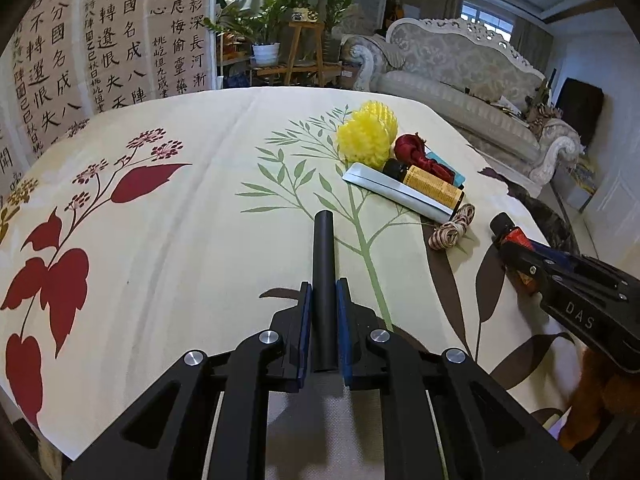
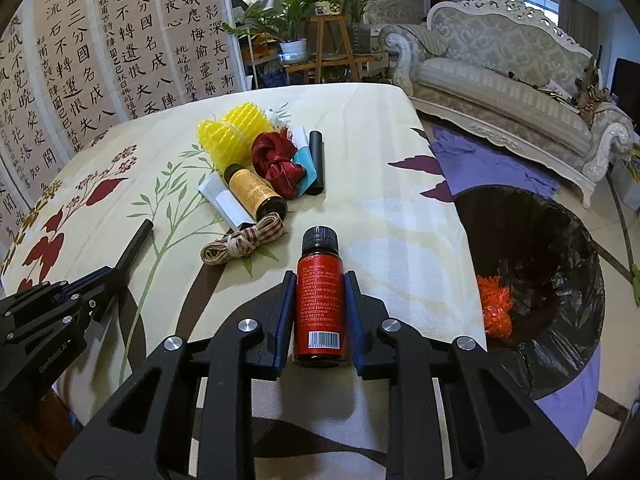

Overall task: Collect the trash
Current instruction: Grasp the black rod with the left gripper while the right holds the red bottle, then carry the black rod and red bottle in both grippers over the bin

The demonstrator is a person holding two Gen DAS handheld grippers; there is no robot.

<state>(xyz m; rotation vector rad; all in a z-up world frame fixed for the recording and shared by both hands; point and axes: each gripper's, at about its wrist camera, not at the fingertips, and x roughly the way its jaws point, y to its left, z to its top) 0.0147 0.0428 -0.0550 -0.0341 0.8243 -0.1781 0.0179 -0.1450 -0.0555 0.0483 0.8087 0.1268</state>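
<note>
My left gripper (image 1: 323, 288) is shut on a thin black tube (image 1: 323, 248) that points away over the floral tablecloth (image 1: 160, 220). In the right wrist view, my right gripper (image 2: 320, 276) has its blue pads against both sides of a red-labelled bottle (image 2: 320, 300) with a black cap, near the table's right edge. Beyond it lies a pile: yellow foam netting (image 2: 232, 132), an amber bottle (image 2: 254, 192), a red cloth (image 2: 276, 160), a white box (image 2: 228, 204), a twine bundle (image 2: 240, 244) and a second black tube (image 2: 316, 160). The left gripper (image 2: 108, 276) shows at the left there.
A bin with a black liner (image 2: 560, 216) stands on the floor right of the table, with orange scraps (image 2: 494, 304) inside. A purple cloth (image 2: 488, 164) lies behind it. A pale sofa (image 2: 500, 68), a plant stand (image 2: 328, 40) and a calligraphy screen (image 2: 120, 52) ring the table.
</note>
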